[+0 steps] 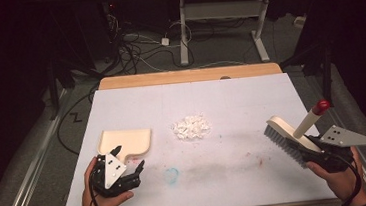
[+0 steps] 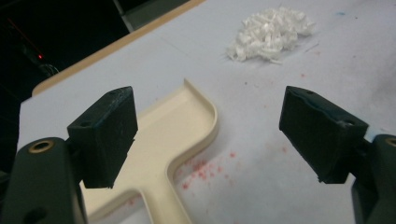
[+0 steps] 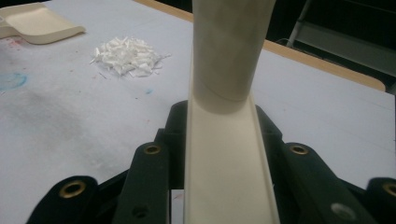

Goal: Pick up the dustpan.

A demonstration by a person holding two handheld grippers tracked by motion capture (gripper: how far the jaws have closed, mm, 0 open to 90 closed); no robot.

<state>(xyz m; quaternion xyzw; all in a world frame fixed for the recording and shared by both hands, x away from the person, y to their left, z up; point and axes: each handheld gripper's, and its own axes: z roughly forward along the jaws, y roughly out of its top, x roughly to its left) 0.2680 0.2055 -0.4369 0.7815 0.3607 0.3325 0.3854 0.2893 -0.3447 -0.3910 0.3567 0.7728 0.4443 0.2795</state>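
Right now my right gripper (image 1: 309, 151) clamps the brush (image 1: 289, 136), while my left gripper (image 1: 128, 159) spreads its jaws wide over the dustpan (image 1: 124, 141).

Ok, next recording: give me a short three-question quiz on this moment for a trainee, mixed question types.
1. True or false: the left claw is shut on the dustpan.
2. Multiple choice: the right claw holds A) the pile of white scraps B) the brush C) nothing.
3. Fill in: the scraps lie on the white table cover between the dustpan and the ____.

Key: 1. False: its jaws stand open, apart on either side of the dustpan's handle end, not closed on it. 2. B: its jaws are closed on the brush's cream body. 3. Brush.
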